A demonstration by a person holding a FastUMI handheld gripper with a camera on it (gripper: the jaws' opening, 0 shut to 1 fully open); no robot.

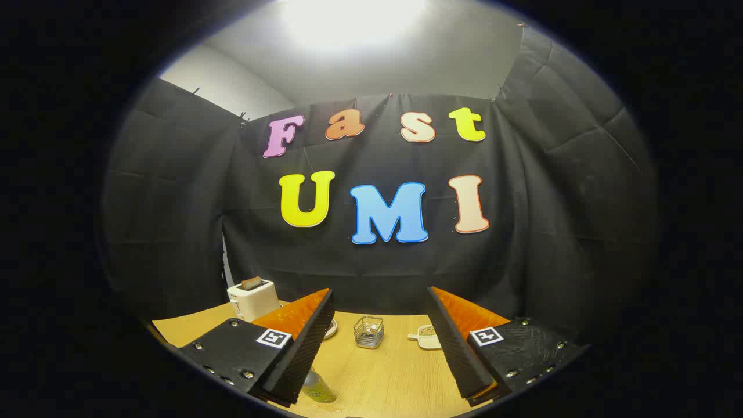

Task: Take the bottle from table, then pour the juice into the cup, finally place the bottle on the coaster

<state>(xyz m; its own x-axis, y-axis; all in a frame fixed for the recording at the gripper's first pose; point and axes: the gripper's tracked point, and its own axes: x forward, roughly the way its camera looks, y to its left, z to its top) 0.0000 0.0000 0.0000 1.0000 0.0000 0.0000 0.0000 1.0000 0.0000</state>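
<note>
gripper [383, 316] spread (wire basket [368, 332] ahead)

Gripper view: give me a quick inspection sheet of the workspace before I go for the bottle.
Surface: wooden table, lit from above.
Job's things: bottle lying low just inside the left finger, partly hidden by it. Cup, a clear glass, standing beyond the fingers. Coaster peeking out behind the left finger's tip; I cannot tell its full shape.
Clutter: white toaster at the far left of the table; small white dish by the right finger.
Grippers: gripper open, fingers wide apart, holding nothing.
Cables: nothing seen.
Surroundings: black cloth wall behind the table, pale ceiling above.
</note>
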